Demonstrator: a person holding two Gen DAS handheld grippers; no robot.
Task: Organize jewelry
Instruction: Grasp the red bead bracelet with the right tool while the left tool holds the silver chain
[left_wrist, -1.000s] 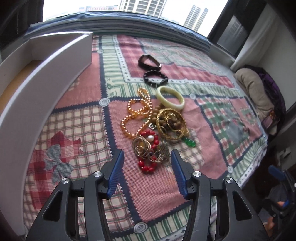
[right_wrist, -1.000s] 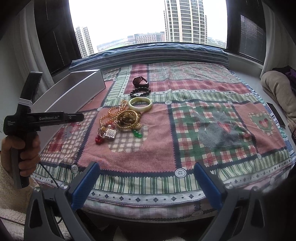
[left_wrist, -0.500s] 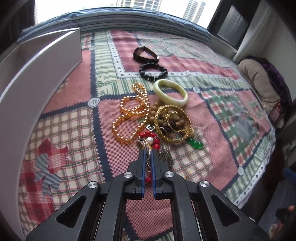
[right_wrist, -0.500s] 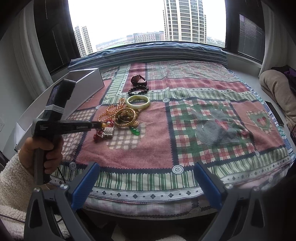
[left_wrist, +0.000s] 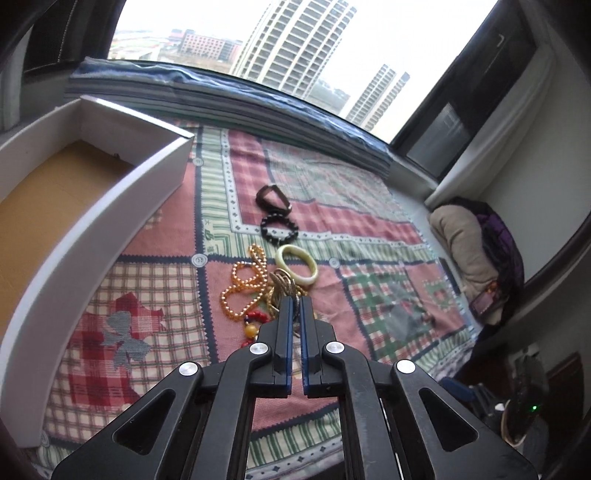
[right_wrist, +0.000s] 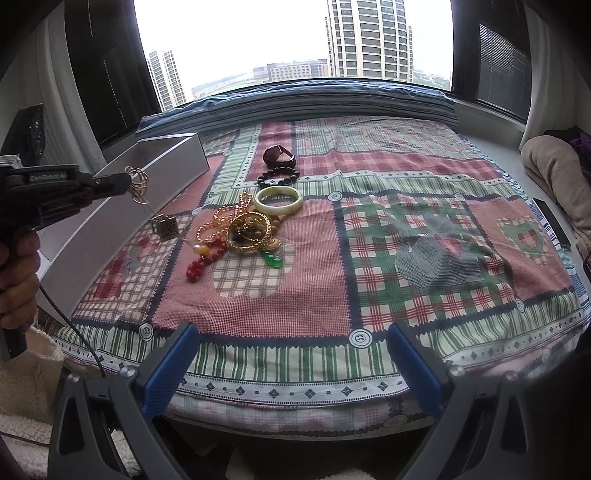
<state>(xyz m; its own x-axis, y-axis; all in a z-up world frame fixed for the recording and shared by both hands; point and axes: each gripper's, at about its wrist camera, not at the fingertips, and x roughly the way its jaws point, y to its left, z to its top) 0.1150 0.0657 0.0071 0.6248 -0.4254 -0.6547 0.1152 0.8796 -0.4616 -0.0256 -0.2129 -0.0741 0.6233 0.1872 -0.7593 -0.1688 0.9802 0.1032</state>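
Left hand-held gripper (right_wrist: 127, 183) pinching gold wire necklace (right_wrist: 137, 183) at its tips, lifted above bed (right_wrist: 369, 295); square pendant (right_wrist: 167, 228) dangles below. Right hand-held gripper (right_wrist: 291, 369) spread, empty.

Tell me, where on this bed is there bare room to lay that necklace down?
The quilt right of the green pendant lies bare, as does the strip nearer than the red beads. The white box looks empty. Crowded: around the jade bangle.
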